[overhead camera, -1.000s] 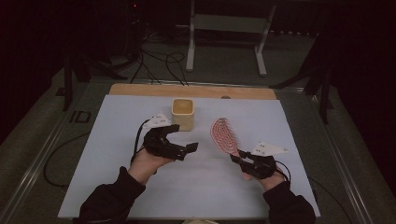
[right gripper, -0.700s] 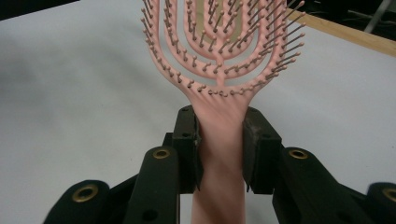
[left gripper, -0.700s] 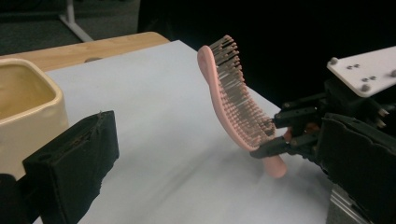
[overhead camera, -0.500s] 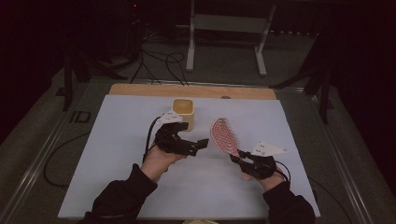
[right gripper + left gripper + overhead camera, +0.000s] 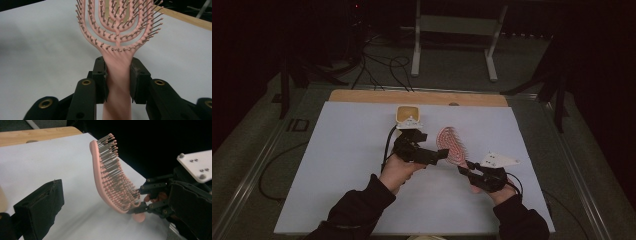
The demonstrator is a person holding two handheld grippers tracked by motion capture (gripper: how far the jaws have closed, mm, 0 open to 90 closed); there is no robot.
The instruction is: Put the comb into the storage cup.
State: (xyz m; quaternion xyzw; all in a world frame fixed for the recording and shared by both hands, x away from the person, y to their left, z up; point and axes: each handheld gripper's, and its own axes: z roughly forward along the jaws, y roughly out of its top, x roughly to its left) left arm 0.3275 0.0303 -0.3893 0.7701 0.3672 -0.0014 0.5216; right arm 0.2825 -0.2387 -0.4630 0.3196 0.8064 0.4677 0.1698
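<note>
**Pink brush held up over the white table**

Pink and full of little bristles, the brush (image 5: pixel 450 144) sits in our right gripper (image 5: pixel 471 170). We pinch its handle between the two black jaws, one on each side, as our right gripper view shows. The brush head sticks up and away from our right hand (image 5: pixel 492 187), tilted above the white table (image 5: pixel 337 165), with its bristles facing our left gripper.

Our left gripper (image 5: pixel 439 154) is just beside the brush, near its lower end. We see one of its black jaws in our left gripper view, with nothing in it, and we cannot tell if it is spread or pressed together.

Behind our left hand (image 5: pixel 396 170) stands a small yellow cup (image 5: pixel 408 114) on the table.
</note>
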